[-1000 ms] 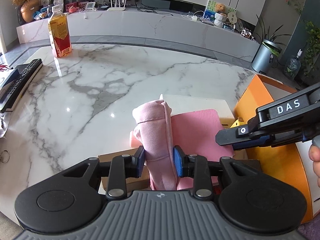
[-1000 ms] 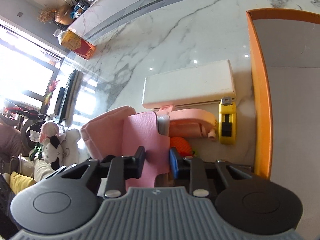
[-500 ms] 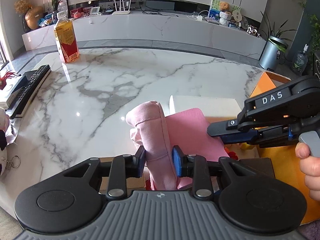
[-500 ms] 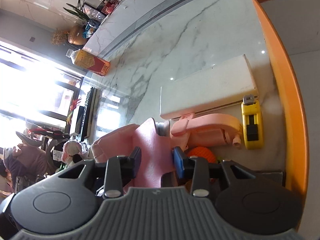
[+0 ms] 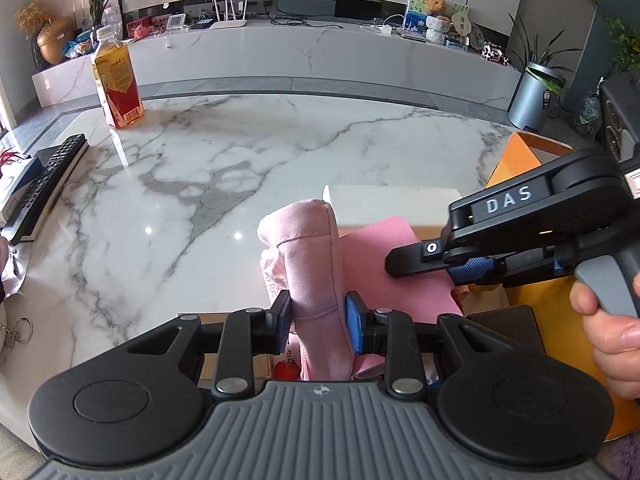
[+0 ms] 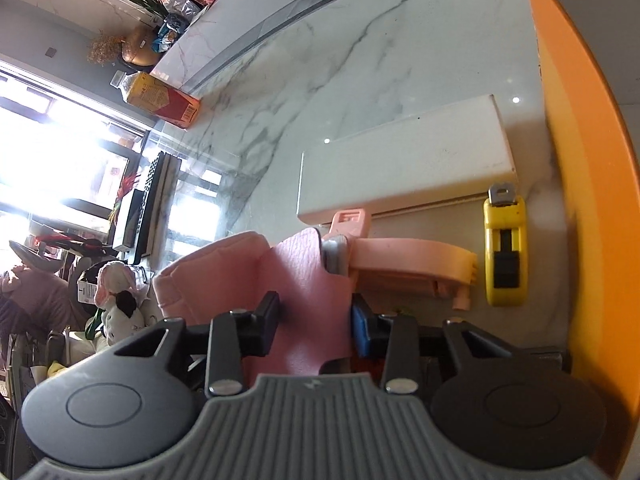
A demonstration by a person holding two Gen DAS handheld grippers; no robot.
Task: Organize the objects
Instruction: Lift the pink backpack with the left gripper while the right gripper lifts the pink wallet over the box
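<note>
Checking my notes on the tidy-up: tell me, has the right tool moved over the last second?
Yes. In the left wrist view the right tool has come left and nearer the white box, now reaching over the pink cloth.

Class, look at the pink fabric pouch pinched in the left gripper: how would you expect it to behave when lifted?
The pink fabric pouch looks soft: the left gripper dents its sides, so it probably flexes rather than staying rigid. It stands fairly upright above the gripper, suggesting some padding or stiffness. Being cloth, it seems unlikely to slip or break.

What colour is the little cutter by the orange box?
Yellow cutter, with a black slider; clearest in the right wrist view.
</note>
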